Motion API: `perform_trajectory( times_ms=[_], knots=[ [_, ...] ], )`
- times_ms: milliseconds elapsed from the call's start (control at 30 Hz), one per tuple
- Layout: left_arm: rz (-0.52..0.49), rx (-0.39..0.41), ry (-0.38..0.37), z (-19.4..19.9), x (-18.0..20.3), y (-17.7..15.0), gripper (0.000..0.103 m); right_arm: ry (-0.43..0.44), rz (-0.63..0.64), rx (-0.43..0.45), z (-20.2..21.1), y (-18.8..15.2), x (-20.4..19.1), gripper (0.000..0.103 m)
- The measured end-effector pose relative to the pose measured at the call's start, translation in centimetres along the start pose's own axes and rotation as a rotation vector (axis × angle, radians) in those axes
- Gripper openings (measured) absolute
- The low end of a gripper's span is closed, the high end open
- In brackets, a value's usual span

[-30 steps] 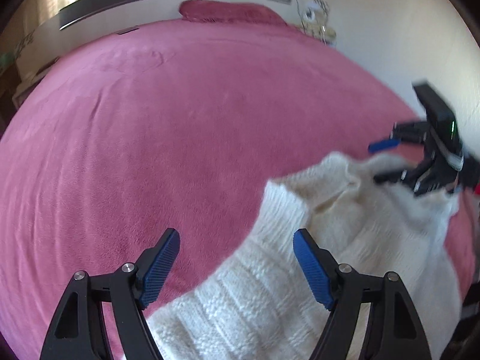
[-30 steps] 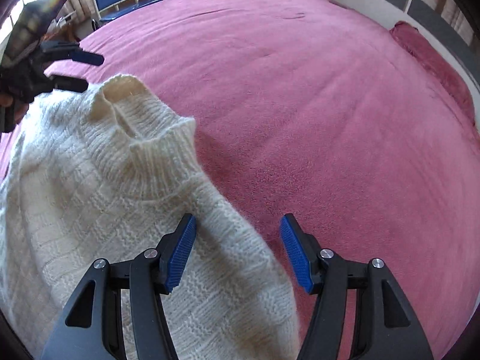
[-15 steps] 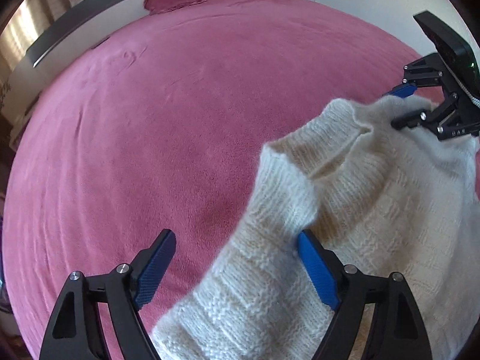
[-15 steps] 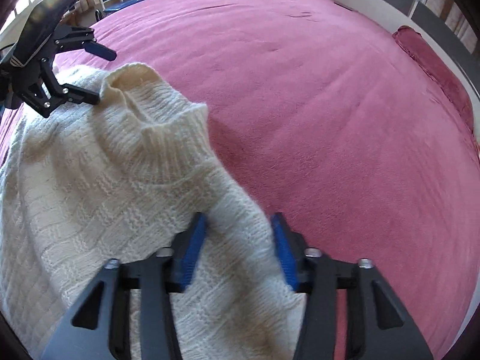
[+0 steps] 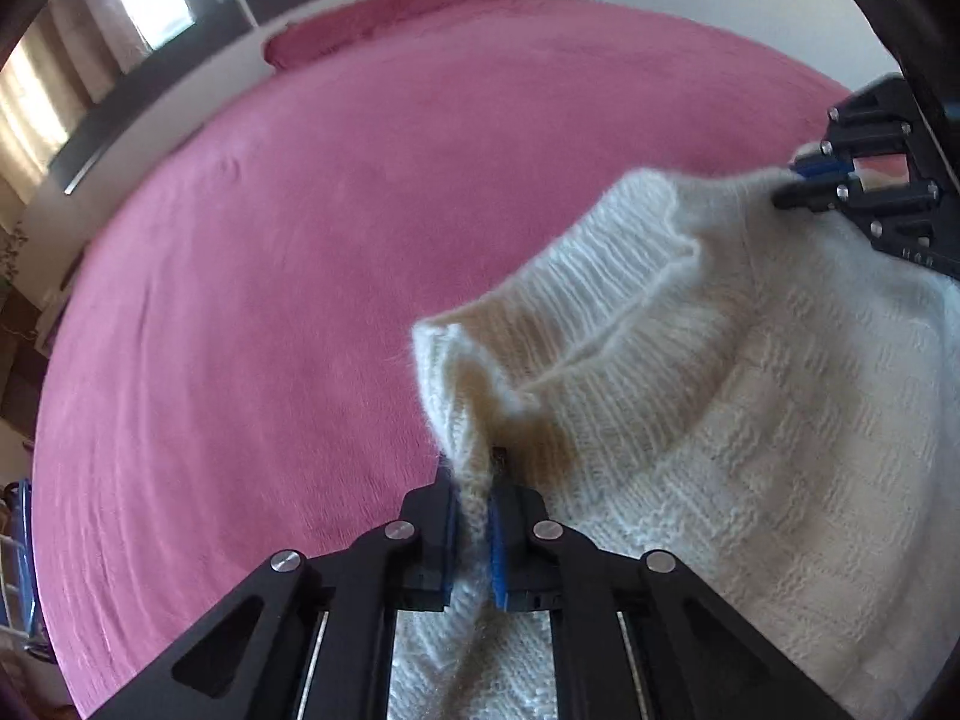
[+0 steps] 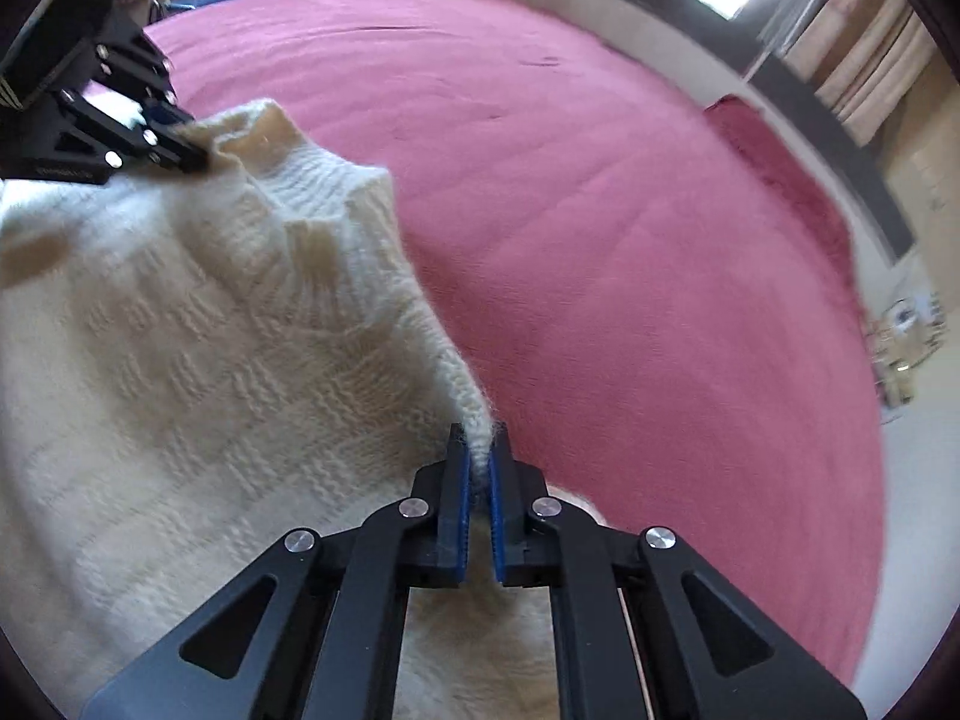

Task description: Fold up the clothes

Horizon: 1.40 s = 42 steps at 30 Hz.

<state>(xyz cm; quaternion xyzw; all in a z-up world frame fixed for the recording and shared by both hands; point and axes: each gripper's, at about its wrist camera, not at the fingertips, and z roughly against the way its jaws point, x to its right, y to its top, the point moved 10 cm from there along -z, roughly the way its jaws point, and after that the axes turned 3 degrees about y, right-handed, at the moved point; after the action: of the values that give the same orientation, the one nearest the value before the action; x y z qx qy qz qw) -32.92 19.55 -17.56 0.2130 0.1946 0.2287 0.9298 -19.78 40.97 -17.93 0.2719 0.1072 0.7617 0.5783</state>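
Here, a wide bed under a plush pink blanket [image 5: 288,312] fills both views, with a matching pink pillow [image 5: 372,18] at its head. On it lies a cream, fluffy knitted sweater [image 5: 750,420] with a ribbed roll collar [image 5: 636,276] and a blocky textured weave, its shoulders lifted into ridges. The left claw [image 5: 477,525], black with blue pads, is clamped tight on a pinched fold of knit at one shoulder; the right claw [image 6: 478,501] is likewise closed hard on a fold at the other shoulder.
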Motion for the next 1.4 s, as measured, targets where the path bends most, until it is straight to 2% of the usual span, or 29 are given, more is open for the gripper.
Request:
perform_trajectory(
  times_ms=[100,167,233,267,300,367,400,433,467,500,533,567,600,633,700,767,833,867,933,1033,1100,1133,1200,1267,1333,1400],
  knots=[
    [0.053,0.072,0.026,1.5,-1.1,1.9,0.007,-0.064,-0.029,0.038,1.1,0.3,2.2,0.005],
    [0.051,0.09,0.055,1.9,-1.4,3.1,0.007,-0.105,-0.055,0.071,1.5,1.0,3.3,0.005],
    [0.022,0.075,0.088,1.4,-0.6,3.6,0.008,-0.119,-0.09,0.095,1.8,1.5,4.5,0.005],
    [0.016,0.036,0.086,0.8,-0.5,3.0,0.009,-0.116,-0.099,0.085,1.3,1.5,4.9,0.005],
    [0.014,-0.016,0.086,-0.4,-0.1,2.3,0.013,-0.109,-0.11,0.07,0.8,1.6,5.3,0.005],
    [0.019,-0.105,0.083,-2.4,0.7,1.1,0.017,-0.017,-0.154,-0.029,-1.8,1.0,5.0,0.009],
    [0.053,-0.1,0.072,-2.3,0.5,1.0,0.019,0.041,-0.181,-0.073,-3.3,0.3,4.8,0.013],
    [0.101,-0.089,0.043,-1.7,0.1,0.9,0.022,0.056,-0.194,-0.067,-3.5,0.1,5.0,0.015],
    [0.149,-0.079,0.014,-1.2,-0.3,0.7,0.031,0.088,-0.227,-0.045,-3.2,0.1,5.6,0.02],
    [0.197,-0.061,-0.008,-0.4,-0.7,0.5,0.042,0.135,-0.28,-0.034,-2.5,-0.2,6.2,0.031],
    [0.242,-0.022,-0.011,1.0,-1.4,0.2,0.048,0.179,-0.332,-0.02,-1.7,-0.3,6.9,0.037],
    [0.287,0.017,-0.013,2.4,-2.2,-0.2,0.062,0.193,-0.377,0.017,-0.4,-0.4,7.6,0.047],
    [0.327,0.06,0.001,4.1,-2.9,-0.7,0.076,0.203,-0.421,0.053,1.0,-0.5,8.3,0.049],
    [0.344,0.104,0.048,6.0,-3.3,-1.2,0.08,0.185,-0.447,0.081,2.8,-1.8,9.1,0.049],
    [0.353,0.155,0.057,8.5,-1.9,-1.6,0.082,0.148,-0.499,0.135,6.4,-4.4,10.8,0.053],
    [0.36,0.2,0.054,10.7,0.2,-1.9,0.082,0.087,-0.537,0.149,8.8,-8.0,11.8,0.057],
    [0.359,0.199,-0.036,11.4,5.7,-1.4,0.082,0.01,-0.58,0.135,10.8,-13.1,12.0,0.058],
    [0.36,0.196,-0.081,11.5,8.5,-1.0,0.082,-0.027,-0.584,0.113,11.0,-14.6,12.5,0.058],
    [0.399,0.165,-0.199,11.2,14.4,0.4,0.082,-0.072,-0.587,0.073,11.1,-16.6,11.5,0.058],
    [0.487,0.125,-0.332,10.7,19.2,3.3,0.083,-0.132,-0.581,0.006,12.3,-19.4,10.3,0.063],
    [0.533,0.106,-0.404,11.3,22.8,2.7,0.091,-0.153,-0.585,-0.023,12.9,-20.8,9.8,0.084],
    [0.534,0.091,-0.427,11.7,24.5,2.2,0.093,-0.151,-0.591,-0.025,13.1,-21.2,9.9,0.089],
    [0.507,0.102,-0.423,11.8,26.5,1.7,0.103,-0.132,-0.624,-0.018,13.8,-22.5,10.2,0.097],
    [0.477,0.149,-0.378,11.6,27.6,1.2,0.103,-0.115,-0.677,-0.001,13.9,-24.4,10.2,0.099],
    [0.455,0.176,-0.339,11.5,28.6,0.5,0.103,-0.108,-0.789,0.032,15.0,-27.5,11.7,0.103],
    [0.441,0.209,-0.302,11.2,28.5,-0.2,0.103,-0.088,-0.952,0.086,16.1,-31.4,14.5,0.103]
  ],
)
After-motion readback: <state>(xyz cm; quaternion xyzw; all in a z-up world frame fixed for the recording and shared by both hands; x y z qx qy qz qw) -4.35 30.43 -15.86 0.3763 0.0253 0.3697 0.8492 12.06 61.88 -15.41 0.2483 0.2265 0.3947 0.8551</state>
